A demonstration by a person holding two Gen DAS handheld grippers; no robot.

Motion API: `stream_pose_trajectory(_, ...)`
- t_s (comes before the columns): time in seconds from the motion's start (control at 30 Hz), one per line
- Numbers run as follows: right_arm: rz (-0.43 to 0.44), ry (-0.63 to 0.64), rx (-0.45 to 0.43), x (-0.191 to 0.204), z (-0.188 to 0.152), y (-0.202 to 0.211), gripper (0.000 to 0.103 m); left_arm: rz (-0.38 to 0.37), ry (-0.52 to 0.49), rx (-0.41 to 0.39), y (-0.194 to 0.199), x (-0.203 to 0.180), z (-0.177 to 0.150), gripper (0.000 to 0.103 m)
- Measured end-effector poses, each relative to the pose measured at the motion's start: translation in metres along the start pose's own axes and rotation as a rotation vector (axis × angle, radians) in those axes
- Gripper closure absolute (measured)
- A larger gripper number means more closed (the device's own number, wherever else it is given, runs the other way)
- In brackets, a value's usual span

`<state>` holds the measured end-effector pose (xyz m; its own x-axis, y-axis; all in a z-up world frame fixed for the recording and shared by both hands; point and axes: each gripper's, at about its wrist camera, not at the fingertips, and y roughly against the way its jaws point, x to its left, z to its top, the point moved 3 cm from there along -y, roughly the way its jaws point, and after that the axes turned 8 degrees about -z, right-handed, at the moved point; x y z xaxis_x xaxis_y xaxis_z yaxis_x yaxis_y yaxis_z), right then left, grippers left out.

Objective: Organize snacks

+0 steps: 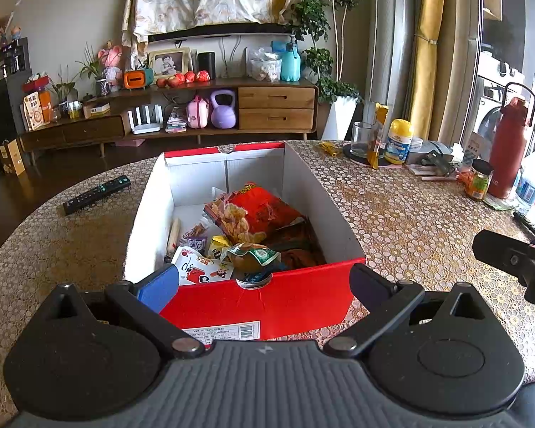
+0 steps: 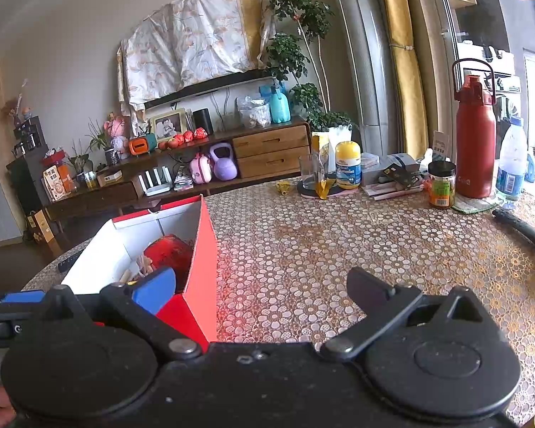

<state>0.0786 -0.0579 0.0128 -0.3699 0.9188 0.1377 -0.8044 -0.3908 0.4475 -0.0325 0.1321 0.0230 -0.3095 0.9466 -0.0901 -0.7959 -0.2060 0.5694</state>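
- The desk [image 1: 410, 214] is covered by a patterned cloth
- The red shoebox [image 1: 260, 303] is set on it, snacks [image 1: 253, 214] piled inside
- Left gripper [image 1: 264, 278] and right gripper [image 2: 260, 285] are held wide apart, empty

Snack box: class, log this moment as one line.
left gripper: open, empty | right gripper: open, empty | snacks: in box

Snack packets [image 1: 253, 214] lie in the box [image 1: 339, 214], remote [image 1: 96, 194] to its left.
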Motion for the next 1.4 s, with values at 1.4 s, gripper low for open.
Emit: stream_pose_trajectory(1.4,-0.002,-0.005,0.0,-0.0014,-0.0036,0.0011,0.0,0.003,-0.006,0.003,0.0005,0.0003,-0.0003,0.0)
